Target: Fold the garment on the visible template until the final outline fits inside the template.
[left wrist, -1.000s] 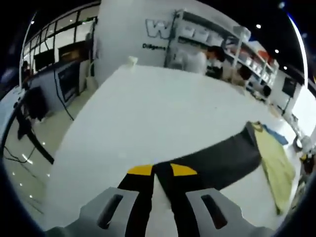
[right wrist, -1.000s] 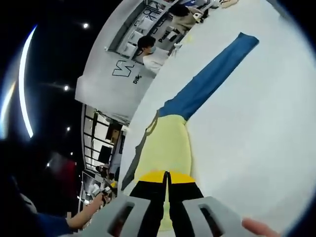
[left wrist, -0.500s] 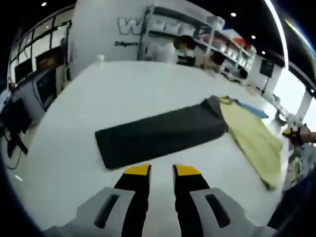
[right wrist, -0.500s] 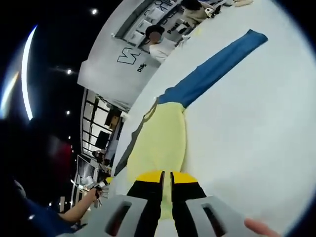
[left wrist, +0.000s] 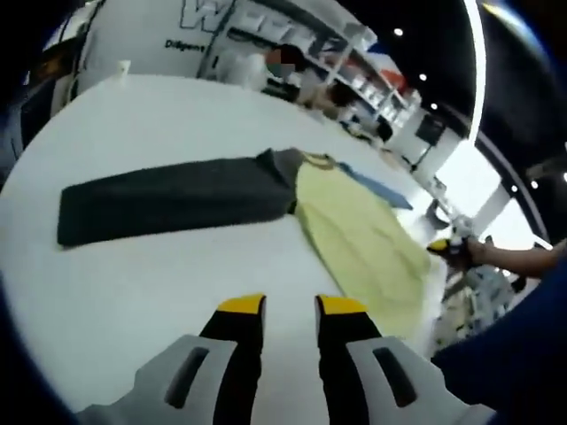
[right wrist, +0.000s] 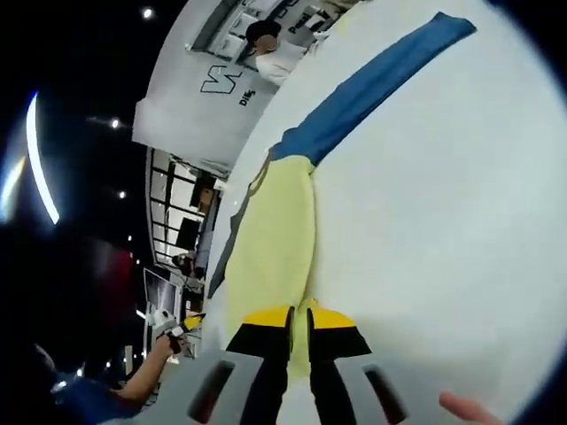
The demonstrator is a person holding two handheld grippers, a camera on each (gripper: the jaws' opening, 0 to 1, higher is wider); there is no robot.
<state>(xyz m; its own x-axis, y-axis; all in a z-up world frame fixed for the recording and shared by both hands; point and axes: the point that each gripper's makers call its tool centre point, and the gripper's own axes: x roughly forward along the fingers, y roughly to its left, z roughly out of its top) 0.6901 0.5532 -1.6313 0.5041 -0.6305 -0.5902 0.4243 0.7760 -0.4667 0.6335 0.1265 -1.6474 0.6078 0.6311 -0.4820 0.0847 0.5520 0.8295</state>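
A garment lies flat on the white table (left wrist: 159, 283): a pale yellow body (left wrist: 359, 243), a dark grey sleeve (left wrist: 168, 199) stretched out to the left and a blue sleeve (left wrist: 376, 186) behind it. My left gripper (left wrist: 291, 310) hovers over bare table in front of the garment, open with nothing between its jaws. In the right gripper view the yellow body (right wrist: 275, 239) runs up to the blue sleeve (right wrist: 372, 84). My right gripper (right wrist: 299, 317) sits over the body's near edge, its jaws slightly apart with yellow cloth showing in the gap.
A small white cup (left wrist: 124, 66) stands at the table's far corner. Beyond the table are a white wall with lettering (left wrist: 204, 13), shelves and seated people (left wrist: 283, 66). A person's hand (left wrist: 496, 252) holds the other gripper at the table's right edge.
My left gripper let go of the dark sleeve, opened and drew back, and its view swung right. My right gripper's jaws went from shut to slightly apart over the yellow hem.
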